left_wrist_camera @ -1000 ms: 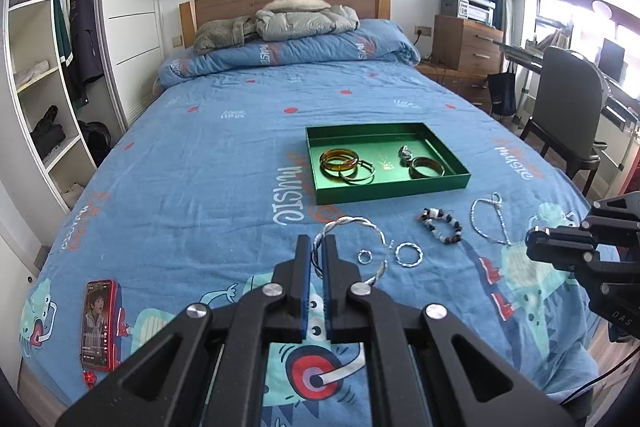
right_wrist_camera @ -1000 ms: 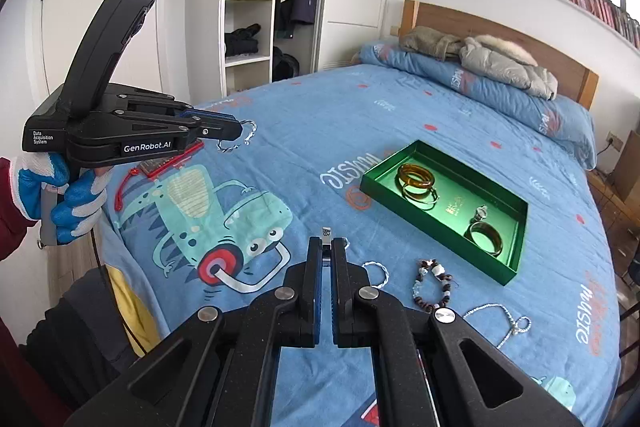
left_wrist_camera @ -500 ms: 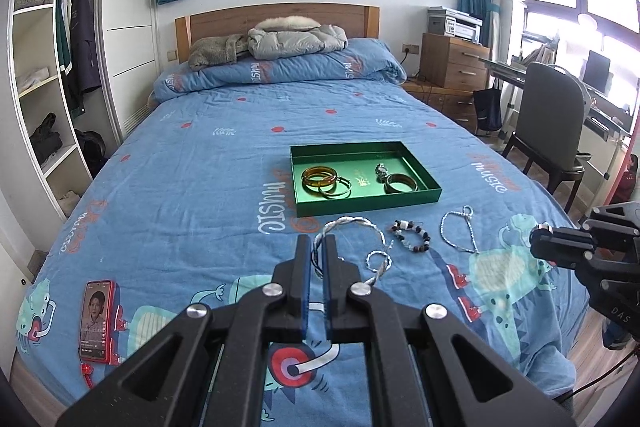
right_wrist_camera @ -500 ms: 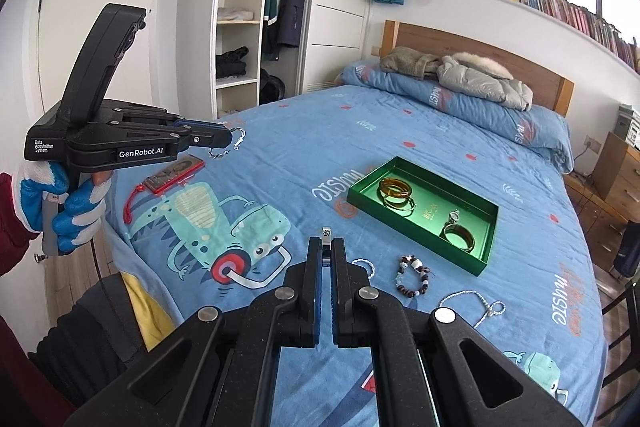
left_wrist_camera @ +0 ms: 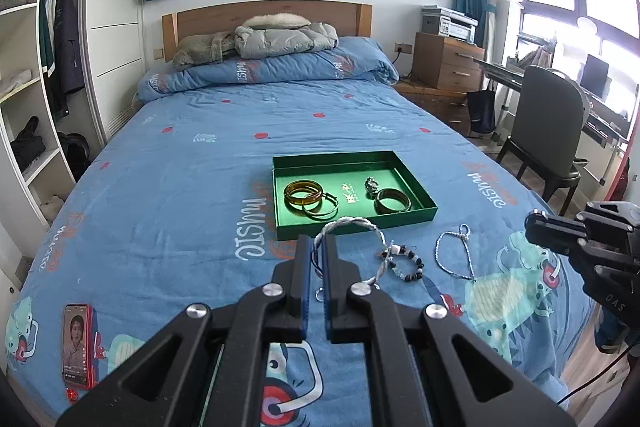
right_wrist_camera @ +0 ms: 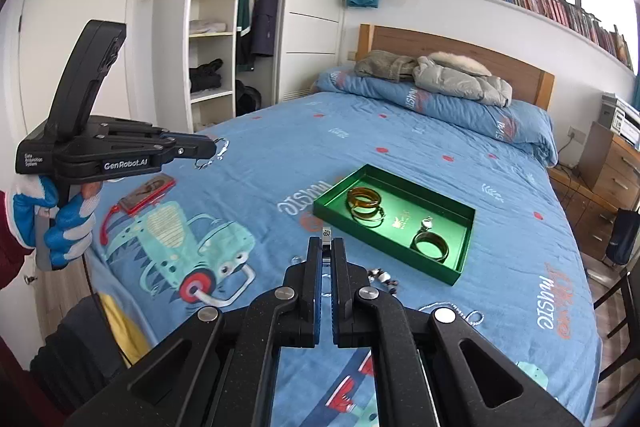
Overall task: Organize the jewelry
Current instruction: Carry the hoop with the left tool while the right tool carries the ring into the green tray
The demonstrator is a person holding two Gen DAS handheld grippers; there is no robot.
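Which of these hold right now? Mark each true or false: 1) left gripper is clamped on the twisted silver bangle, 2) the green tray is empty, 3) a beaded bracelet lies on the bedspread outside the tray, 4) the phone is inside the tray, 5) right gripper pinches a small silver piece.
1) True: the left gripper is shut on the twisted silver bangle.
2) False: the green tray holds amber bangles, a dark bangle and a small silver item.
3) True: the beaded bracelet lies on the bedspread.
4) False: the phone lies on the bedspread, far from the tray.
5) True: the right gripper pinches a small silver piece.
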